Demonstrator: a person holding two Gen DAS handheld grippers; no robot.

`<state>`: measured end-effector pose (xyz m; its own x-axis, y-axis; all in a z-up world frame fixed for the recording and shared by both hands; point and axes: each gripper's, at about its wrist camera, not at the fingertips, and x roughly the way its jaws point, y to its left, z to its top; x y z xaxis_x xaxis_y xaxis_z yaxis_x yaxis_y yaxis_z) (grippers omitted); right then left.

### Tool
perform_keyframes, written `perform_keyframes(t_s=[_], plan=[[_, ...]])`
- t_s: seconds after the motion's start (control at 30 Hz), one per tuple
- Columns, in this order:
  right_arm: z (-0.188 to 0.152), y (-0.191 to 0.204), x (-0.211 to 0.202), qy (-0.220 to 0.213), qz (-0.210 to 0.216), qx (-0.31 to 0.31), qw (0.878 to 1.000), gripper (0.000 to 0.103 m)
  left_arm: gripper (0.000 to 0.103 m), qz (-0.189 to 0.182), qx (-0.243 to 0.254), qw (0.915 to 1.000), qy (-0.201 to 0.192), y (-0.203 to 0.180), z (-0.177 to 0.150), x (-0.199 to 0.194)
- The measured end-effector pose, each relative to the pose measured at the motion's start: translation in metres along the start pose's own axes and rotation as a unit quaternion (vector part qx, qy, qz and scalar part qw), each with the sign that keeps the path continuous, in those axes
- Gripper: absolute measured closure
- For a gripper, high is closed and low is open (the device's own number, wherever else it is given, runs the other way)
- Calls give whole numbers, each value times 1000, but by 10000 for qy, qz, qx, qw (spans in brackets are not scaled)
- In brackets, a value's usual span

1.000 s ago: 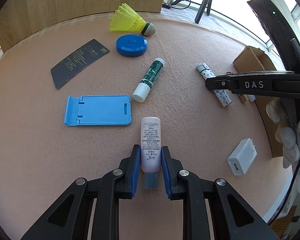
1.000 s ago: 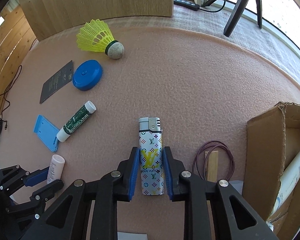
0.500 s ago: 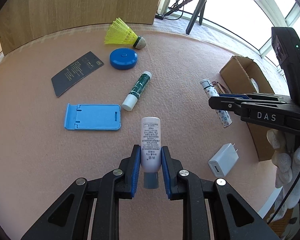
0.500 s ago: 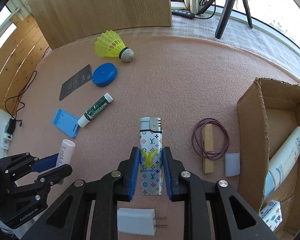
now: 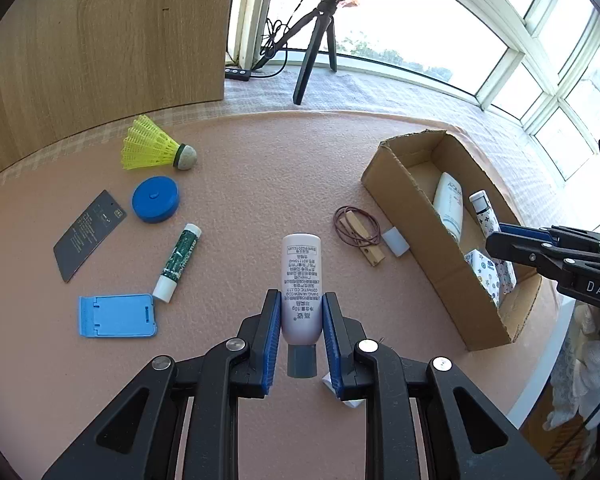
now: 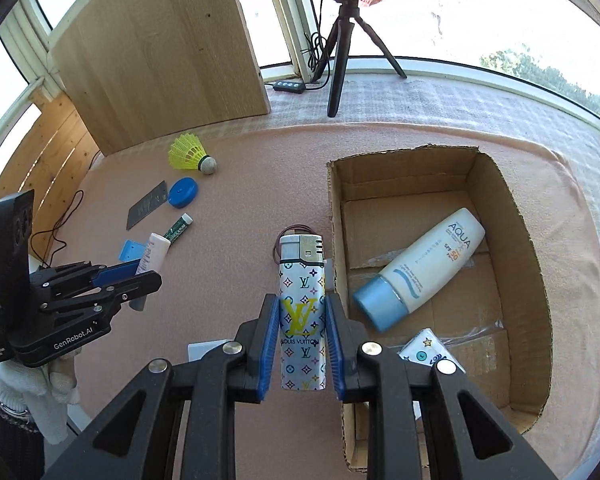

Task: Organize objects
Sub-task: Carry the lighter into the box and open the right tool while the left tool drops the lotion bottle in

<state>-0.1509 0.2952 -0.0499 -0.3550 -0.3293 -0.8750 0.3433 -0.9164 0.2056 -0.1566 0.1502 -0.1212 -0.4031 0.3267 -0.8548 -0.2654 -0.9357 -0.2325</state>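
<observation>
My left gripper (image 5: 301,322) clamps pink tube (image 5: 301,280); right gripper (image 6: 302,340) clamps patterned lighter (image 6: 302,308) at cardboard box (image 6: 536,292) near rim. Sunscreen bottle (image 6: 424,264) already boxed. Shuttlecock (image 5: 156,155), blue disc (image 5: 155,199), lip balm (image 5: 178,258) left near mat's far-left corner.

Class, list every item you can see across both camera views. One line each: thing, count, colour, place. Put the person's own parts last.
Shuttlecock: 1, yellow, far left of mat.
Round case: 1, blue, below shuttlecock.
Card: 1, black, left of round case.
Stick tube: 1, green-white, mid-left.
Phone stand: 1, blue, near left.
Rubber band: 1, brown, beside box.
Wooden clip: 1, tan, under the band.
Cardboard box: 1, brown, right.
Sunscreen bottle: 1, white-blue, in box.
Tripod: 1, black, window sill.
Cream tube: 1, pale pink, in left gripper.
Lighter: 1, white patterned, in right gripper.
Gloved hand: 1, white, holding left gripper.
</observation>
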Motion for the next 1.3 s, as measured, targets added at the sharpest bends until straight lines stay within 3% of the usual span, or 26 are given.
perform_keyframes(t_s=[0.43, 0.73, 1.0, 1.07, 1.1, 1.13, 1.17, 1.2, 1.3], plan=[[-27, -93, -33, -159, -478, 687, 9964, 82, 81, -358, 715, 9968, -66, -104, 68, 46], [-33, -115, -30, -123, -512, 866, 9949, 82, 81, -377, 1012, 9941, 59, -148, 95, 79], [-35, -119, -24, -65, -495, 879, 9949, 82, 81, -399, 1105, 9930, 150, -163, 101, 96], [-35, -117, -24, -95, -440, 808, 9957, 81, 65, -424, 1096, 9929, 206, -163, 102, 98], [-35, -116, -25, -103, -457, 803, 9957, 74, 46, -443, 1083, 9929, 214, -163, 102, 97], [-34, -115, -25, -125, -482, 817, 9954, 68, 36, -460, 1094, 9928, 159, -162, 102, 94], [-34, -115, -27, -178, -488, 833, 9952, 53, 36, -462, 1121, 9925, 115, -162, 102, 92], [-34, -114, -28, -233, -493, 851, 9949, 45, 36, -450, 1136, 9925, 92, -160, 102, 89], [-33, -113, -30, -274, -491, 903, 9943, 45, 36, -417, 1099, 9931, 20, -152, 102, 80]])
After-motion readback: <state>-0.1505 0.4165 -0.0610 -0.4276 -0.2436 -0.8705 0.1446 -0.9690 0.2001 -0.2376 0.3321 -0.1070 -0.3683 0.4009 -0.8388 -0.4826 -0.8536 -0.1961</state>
